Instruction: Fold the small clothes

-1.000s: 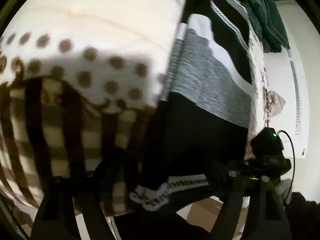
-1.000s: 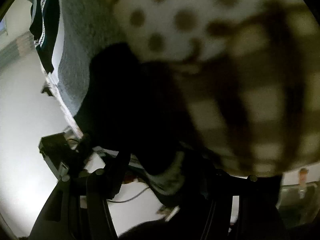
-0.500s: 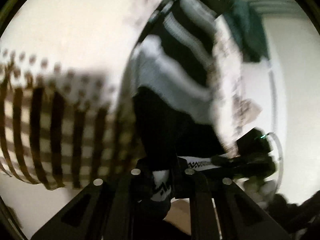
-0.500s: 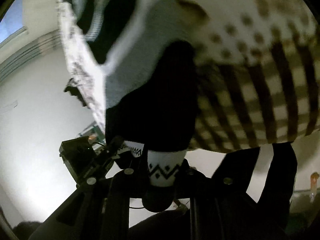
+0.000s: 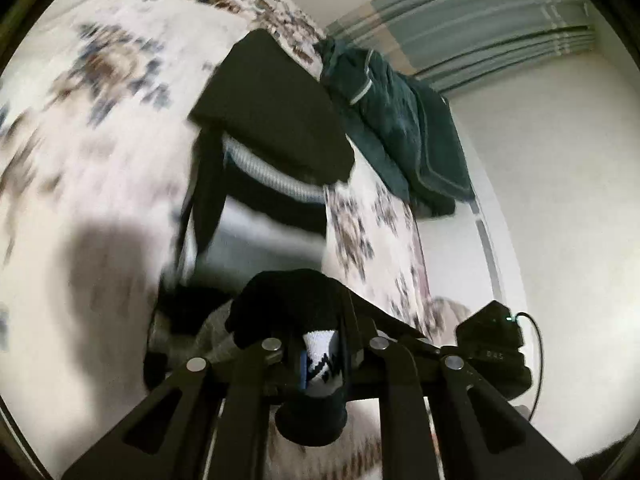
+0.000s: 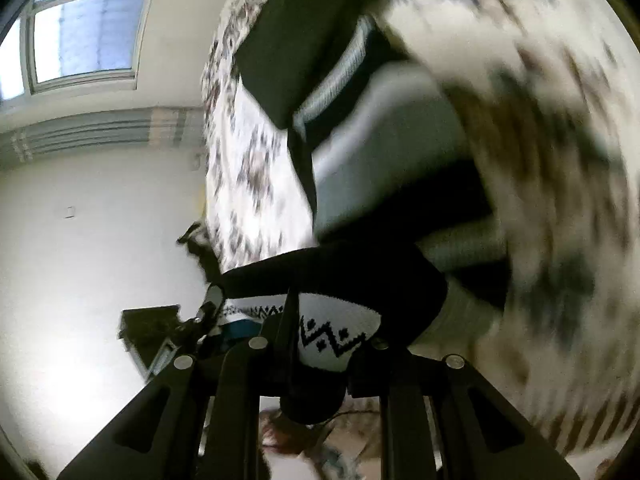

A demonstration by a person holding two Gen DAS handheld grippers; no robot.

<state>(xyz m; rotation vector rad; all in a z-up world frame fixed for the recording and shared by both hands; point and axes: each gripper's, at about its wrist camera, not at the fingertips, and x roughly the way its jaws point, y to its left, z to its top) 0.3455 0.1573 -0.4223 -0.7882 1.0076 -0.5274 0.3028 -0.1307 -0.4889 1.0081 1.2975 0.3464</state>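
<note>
Checked cloth gone from view; floral bedspread (image 5: 100, 128) beneath window (image 6: 80, 28).

A sweater (image 5: 256, 216) lies on the bed (image 5: 100, 128). A folded garment (image 5: 276, 108) rests on the sweater's far end. Beyond the sweater, a jacket (image 5: 404, 128) hangs over the bed's edge.

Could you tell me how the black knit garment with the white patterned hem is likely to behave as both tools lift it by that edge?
Probably floppy: the garment bunches between the left tool and sags behind the right tool. Likely light, since two pinches carry it. The knit hem looks unlikely to slip.
</note>
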